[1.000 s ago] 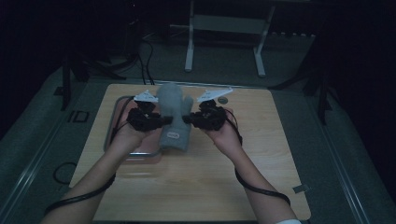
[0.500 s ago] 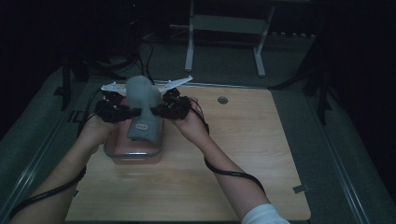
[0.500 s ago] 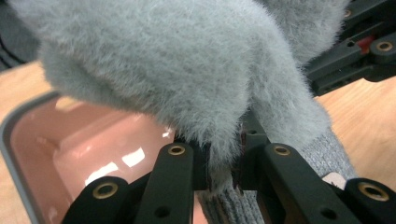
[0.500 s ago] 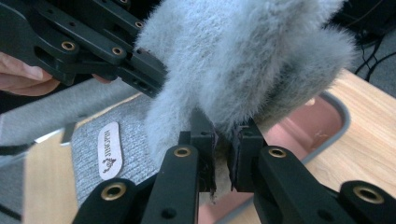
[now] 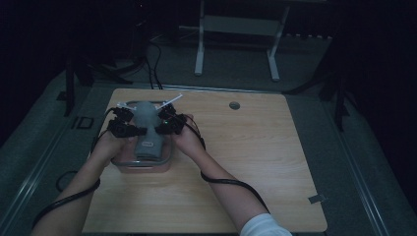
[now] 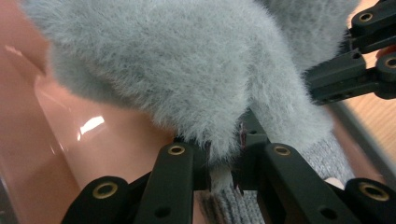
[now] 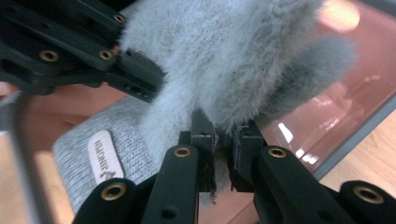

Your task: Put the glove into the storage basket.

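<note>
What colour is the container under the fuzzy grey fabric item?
Translucent pinkish-salmon container, with a grey rim; it shows best in the left gripper view.

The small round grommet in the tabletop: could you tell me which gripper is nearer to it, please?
Right. The right gripper holds the grey fluffy hat over the pink container, well left of the grommet; the left gripper is beyond the hat.

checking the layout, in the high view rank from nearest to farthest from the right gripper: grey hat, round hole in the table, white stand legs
1. Grey hat: clamped in the right gripper, over the pink container.
2. Round hole: on the table, toward the far edge.
3. White stand legs: on the floor beyond the table.
</note>
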Tool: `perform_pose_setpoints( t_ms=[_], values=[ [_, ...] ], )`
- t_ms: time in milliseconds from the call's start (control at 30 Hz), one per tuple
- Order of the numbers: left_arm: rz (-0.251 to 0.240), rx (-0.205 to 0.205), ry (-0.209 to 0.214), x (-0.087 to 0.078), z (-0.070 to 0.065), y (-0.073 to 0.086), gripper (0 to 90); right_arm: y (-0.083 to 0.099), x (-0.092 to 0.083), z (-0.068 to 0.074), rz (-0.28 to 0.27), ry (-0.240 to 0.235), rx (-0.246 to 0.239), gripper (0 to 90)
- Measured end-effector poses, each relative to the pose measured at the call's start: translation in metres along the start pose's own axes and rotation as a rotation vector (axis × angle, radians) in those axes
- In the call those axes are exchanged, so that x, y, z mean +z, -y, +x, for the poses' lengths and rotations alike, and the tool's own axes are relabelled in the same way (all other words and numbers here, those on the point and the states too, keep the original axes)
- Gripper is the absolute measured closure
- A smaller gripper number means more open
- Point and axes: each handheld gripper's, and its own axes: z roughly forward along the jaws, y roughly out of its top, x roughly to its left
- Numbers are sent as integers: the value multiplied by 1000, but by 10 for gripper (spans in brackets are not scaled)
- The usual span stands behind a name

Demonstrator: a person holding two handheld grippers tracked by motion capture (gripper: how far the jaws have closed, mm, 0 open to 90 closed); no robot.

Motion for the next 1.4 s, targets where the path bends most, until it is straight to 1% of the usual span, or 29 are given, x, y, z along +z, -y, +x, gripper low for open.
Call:
perform_pose_setpoints(
  t_ms=[33, 100, 167, 333, 400, 433, 533, 600, 633, 667, 700, 767, 800, 833, 900, 933, 967, 1000, 1033, 1067, 1100, 1133, 1167, 1233, 1267, 1300, 1333, 1367, 1400],
  values=[
    [12, -8, -9, 4, 1, 1, 800, 0, 4, 0, 11, 7, 4, 825],
    [33, -7, -23, 10, 2, 2, 799, 1, 12, 0, 37, 21, 10, 825],
    [67, -7, -35, 17, 3, 3, 797, 2, 21, 2, 78, 53, 0, 825],
    [108, -12, -64, 28, 3, 3, 796, 1, 32, 4, 125, 92, -7, 824],
    [117, -21, -66, 32, 4, 2, 793, 0, 34, 4, 137, 109, -7, 820],
    [123, -17, -68, 34, 4, 3, 791, 0, 35, 4, 141, 110, -7, 815],
    [126, -26, -65, 37, 5, 4, 783, 0, 35, 3, 151, 112, -18, 809],
    [140, -23, -73, 41, 5, 5, 773, -1, 36, 2, 162, 97, -16, 758],
    [141, -22, -81, 42, 4, 4, 769, -2, 36, 2, 163, 100, -17, 729],
    [148, -16, -90, 43, 4, 4, 769, -2, 36, 2, 163, 100, -17, 729],
    [155, -17, -104, 46, 3, 4, 757, -2, 36, 1, 161, 102, -17, 691],
    [158, -18, -108, 47, 4, 3, 732, -2, 35, -2, 152, 98, -8, 634],
    [156, -27, -122, 48, 3, 3, 694, -3, 31, -4, 138, 81, 4, 603],
    [155, -27, -120, 48, 4, 3, 687, -4, 28, -5, 128, 80, 3, 591],
    [156, -30, -126, 47, 5, 2, 619, -7, 22, -6, 105, 79, 1, 550],
    [154, -36, -133, 46, 5, 2, 619, -7, 22, -6, 105, 79, 1, 550],
    [145, -50, -133, 46, 6, 3, 561, -9, 14, -8, 82, 72, -2, 525],
    [133, -46, -152, 43, 5, 3, 510, -10, 11, -8, 76, 66, -1, 506],
    [133, -46, -152, 43, 5, 3, 454, -10, 11, -8, 76, 66, -1, 506],
    [113, -42, -161, 40, 5, 2, 454, -11, 9, -9, 74, 56, 0, 490],
    [89, -39, -151, 36, 5, 2, 407, -12, 3, -9, 62, 51, -7, 462],
    [68, -43, -150, 33, 4, 2, 357, -12, 3, -9, 62, 51, -7, 462],
    [26, -37, -158, 25, 3, 0, 329, -12, -1, -9, 43, 42, -12, 406],
    [16, -35, -154, 22, 2, 0, 325, -12, -3, -8, 46, 40, -17, 399],
    [4, -31, -143, 18, 1, 0, 295, -12, -3, -8, 50, 39, -20, 381],
    [4, -31, -143, 18, 1, 0, 259, -12, -3, -8, 50, 39, -20, 381],
    [-51, -6, -135, 6, -2, 2, 233, -12, -9, -11, 36, 25, -10, 308],
    [-51, -6, -135, 6, -2, 2, 206, -12, -11, -12, 36, 11, -17, 272],
    [-98, 1, -147, -1, -4, 5, 183, -11, -13, -12, 31, 1, -20, 259]
  ],
)
